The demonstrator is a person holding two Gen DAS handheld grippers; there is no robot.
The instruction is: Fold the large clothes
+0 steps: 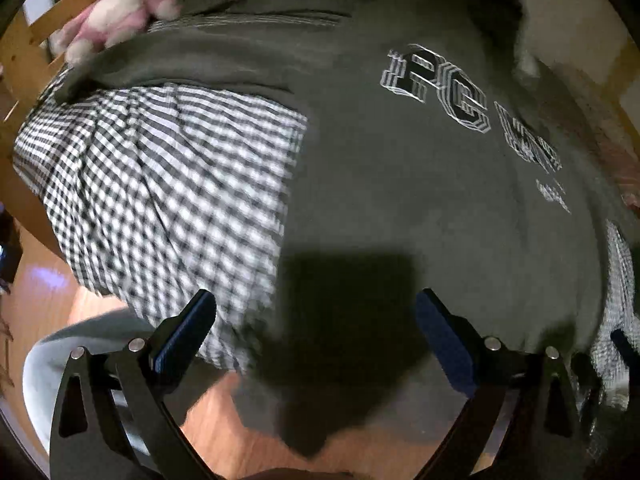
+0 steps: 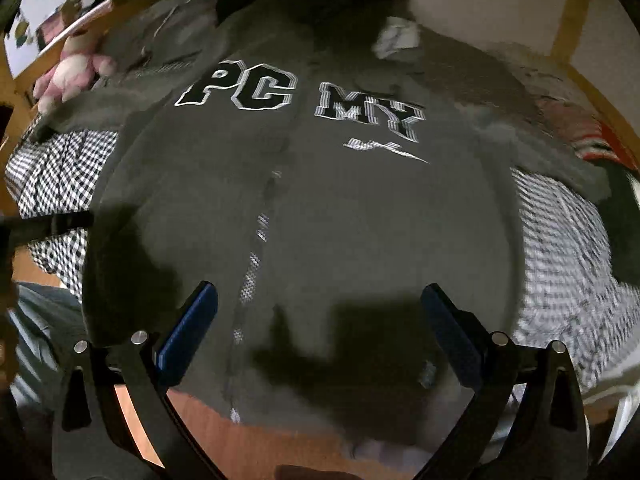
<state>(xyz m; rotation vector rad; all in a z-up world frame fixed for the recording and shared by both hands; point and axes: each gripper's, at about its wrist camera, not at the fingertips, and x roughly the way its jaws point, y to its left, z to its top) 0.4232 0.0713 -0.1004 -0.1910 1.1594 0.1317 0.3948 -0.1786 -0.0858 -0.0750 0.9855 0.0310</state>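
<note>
Grey hoodie lies flat on checked bedding.

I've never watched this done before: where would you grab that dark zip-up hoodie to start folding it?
Probably the bottom hem of the hoodie, coming in from the near edge. It lies flat, front up, on the checked bedding, its hem just ahead of the open right gripper and left gripper, hanging past the edge.

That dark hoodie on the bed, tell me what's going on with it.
A person holds a claw in each hand above the dark green hoodie, which lies spread front-up, zip closed, on a checked bedspread. The left claw and right claw both hang open over its bottom hem, gripping nothing. No fold shows yet.
</note>
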